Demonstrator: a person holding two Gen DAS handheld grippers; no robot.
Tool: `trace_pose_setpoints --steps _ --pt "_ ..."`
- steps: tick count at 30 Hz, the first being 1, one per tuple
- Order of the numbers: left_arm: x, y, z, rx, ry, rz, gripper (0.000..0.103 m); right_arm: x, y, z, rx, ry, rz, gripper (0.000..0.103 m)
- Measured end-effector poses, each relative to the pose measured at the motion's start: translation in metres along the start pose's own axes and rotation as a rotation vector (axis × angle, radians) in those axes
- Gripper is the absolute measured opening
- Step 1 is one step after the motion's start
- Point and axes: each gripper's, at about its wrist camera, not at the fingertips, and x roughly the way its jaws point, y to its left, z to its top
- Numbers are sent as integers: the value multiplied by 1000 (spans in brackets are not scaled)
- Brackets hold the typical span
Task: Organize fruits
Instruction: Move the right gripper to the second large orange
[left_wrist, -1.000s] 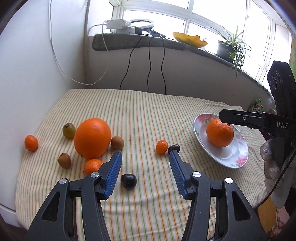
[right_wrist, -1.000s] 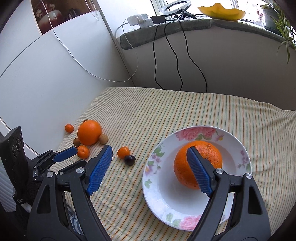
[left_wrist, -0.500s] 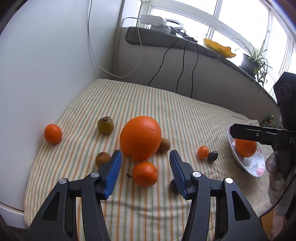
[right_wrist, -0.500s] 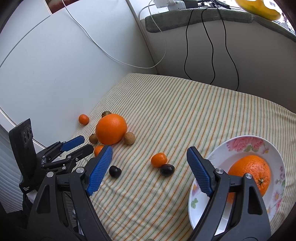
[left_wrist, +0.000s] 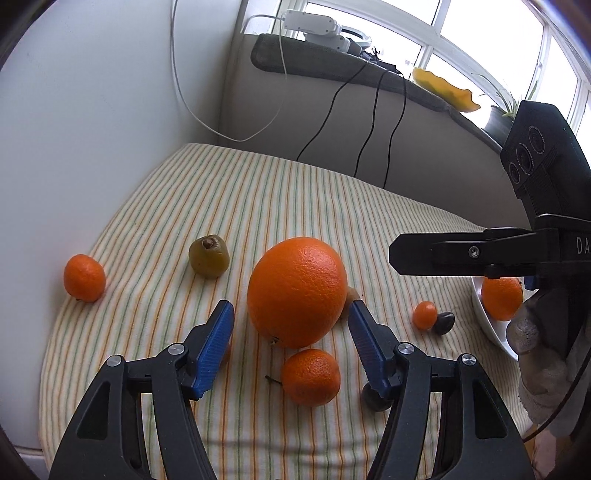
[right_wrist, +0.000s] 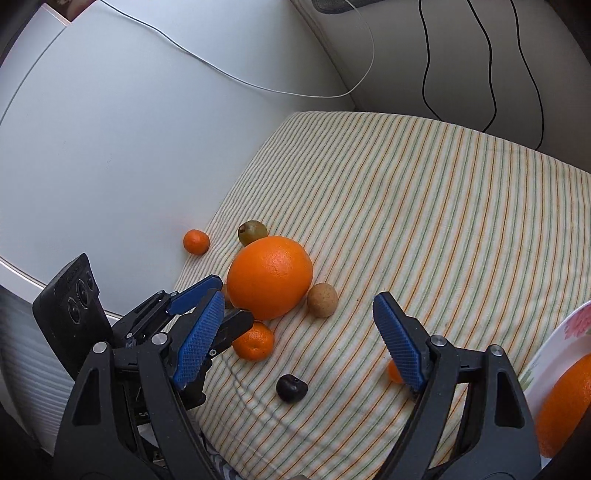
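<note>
A big orange (left_wrist: 297, 291) lies on the striped cloth (left_wrist: 258, 206), with a mandarin (left_wrist: 311, 377) in front of it. My left gripper (left_wrist: 291, 323) is open, its blue fingers either side of the big orange's near face, apart from it. It also shows in the right wrist view (right_wrist: 212, 299) beside the big orange (right_wrist: 269, 282). My right gripper (right_wrist: 297, 332) is open and empty above the cloth. A floral plate (left_wrist: 487, 325) at the right holds another orange (left_wrist: 501, 298).
Also on the cloth: a mandarin (left_wrist: 84, 277) at far left, a green-brown kiwi (left_wrist: 209, 255), a brown kiwi (right_wrist: 322, 300), dark plums (right_wrist: 291, 388) (left_wrist: 443, 323), a tiny mandarin (left_wrist: 424, 314). White wall on the left; windowsill with cables behind.
My left gripper has moved forward and left, closing in on the big orange. My right gripper has swung left, away from the plate toward the fruit cluster.
</note>
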Motion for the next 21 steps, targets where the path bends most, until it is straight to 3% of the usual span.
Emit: trace_pose_setpoints --steps 7,21 --pt "5 9 -1 -34 22 -34 64 28 0 14 63 54 74 85" --pt "9 16 1 -50 36 -83 64 69 14 29 61 97 76 80"
